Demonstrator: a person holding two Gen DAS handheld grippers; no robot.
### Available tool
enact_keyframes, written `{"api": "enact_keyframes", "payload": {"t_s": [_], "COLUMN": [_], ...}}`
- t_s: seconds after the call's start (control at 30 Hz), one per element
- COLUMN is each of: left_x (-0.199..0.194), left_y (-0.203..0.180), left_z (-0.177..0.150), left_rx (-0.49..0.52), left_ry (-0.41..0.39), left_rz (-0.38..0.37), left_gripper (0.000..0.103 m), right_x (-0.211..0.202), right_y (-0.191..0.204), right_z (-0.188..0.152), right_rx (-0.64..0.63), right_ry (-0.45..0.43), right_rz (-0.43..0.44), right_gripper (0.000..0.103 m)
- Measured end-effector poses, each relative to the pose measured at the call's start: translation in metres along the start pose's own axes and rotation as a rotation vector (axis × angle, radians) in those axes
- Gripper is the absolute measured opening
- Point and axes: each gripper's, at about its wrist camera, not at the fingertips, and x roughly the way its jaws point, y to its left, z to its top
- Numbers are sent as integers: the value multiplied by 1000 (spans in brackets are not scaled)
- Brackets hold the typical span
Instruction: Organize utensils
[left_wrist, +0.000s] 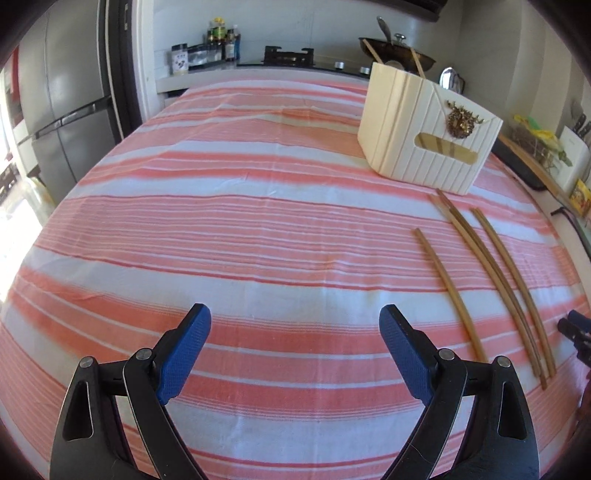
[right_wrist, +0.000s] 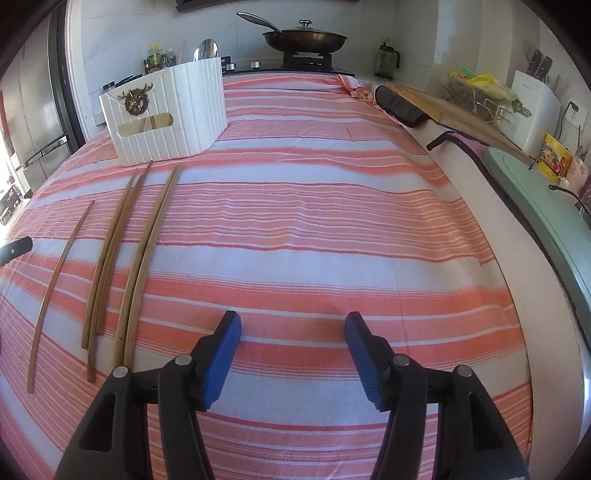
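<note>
Several long wooden chopsticks (left_wrist: 491, 280) (right_wrist: 110, 258) lie side by side on the pink-and-white striped cloth (left_wrist: 240, 229) (right_wrist: 314, 221). A white ribbed utensil holder (left_wrist: 424, 136) (right_wrist: 166, 114) with a gold ornament stands behind them; a spoon and chopsticks stick out of it. My left gripper (left_wrist: 295, 325) hovers open over bare cloth, left of the chopsticks, nothing between its blue pads. My right gripper (right_wrist: 293, 328) is open too, above the cloth to the right of the chopsticks, with nothing in it. A dark tip of it shows at the left wrist view's right edge (left_wrist: 576, 332).
A stove with a lidded pan (right_wrist: 304, 37) stands behind the table. Spice jars (left_wrist: 218, 44) and a fridge (left_wrist: 62, 110) are at the back left. A wooden board (right_wrist: 443, 107), a knife block (right_wrist: 535, 107) and a green tray (right_wrist: 546, 199) line the right side.
</note>
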Motion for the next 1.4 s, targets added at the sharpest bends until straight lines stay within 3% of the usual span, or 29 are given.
{"api": "enact_keyframes", "payload": {"t_s": [0.17, 0.4, 1.4], "left_x": [5, 14, 13], "left_y": [7, -6, -4], "left_z": [-1, -1, 0], "left_rx": [-41, 30, 27], "left_ry": [27, 66, 66], "left_rz": [9, 72, 62], "left_gripper": [96, 103, 103], "right_x": [1, 2, 2], "right_y": [1, 0, 1], "right_z": [0, 0, 0], "right_rx": [-1, -1, 1], "right_ry": [0, 0, -1], "right_rz": [17, 29, 32], "right_gripper": [66, 69, 69]}}
